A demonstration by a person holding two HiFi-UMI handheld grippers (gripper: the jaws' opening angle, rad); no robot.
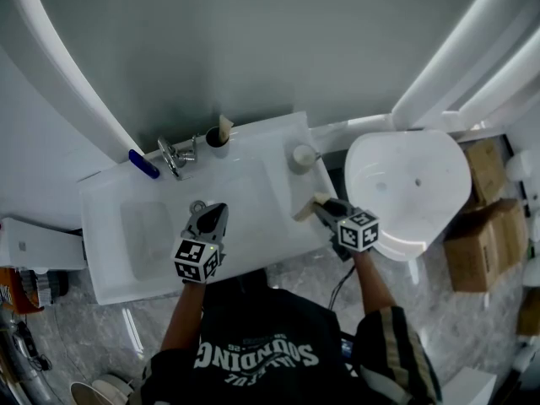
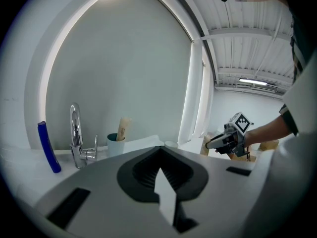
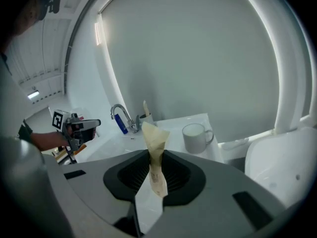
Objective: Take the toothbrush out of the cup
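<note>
My right gripper is shut on a toothbrush wrapped in beige paper, holding it over the right end of the white sink counter. In the right gripper view the wrapped toothbrush stands up between the jaws of that gripper. A dark cup behind the basin holds another wrapped toothbrush; the cup also shows in the left gripper view. My left gripper hovers over the basin, shut and with nothing in it.
A chrome faucet and a blue bottle stand left of the cup. A white mug sits at the counter's back right. A white toilet and cardboard boxes are to the right.
</note>
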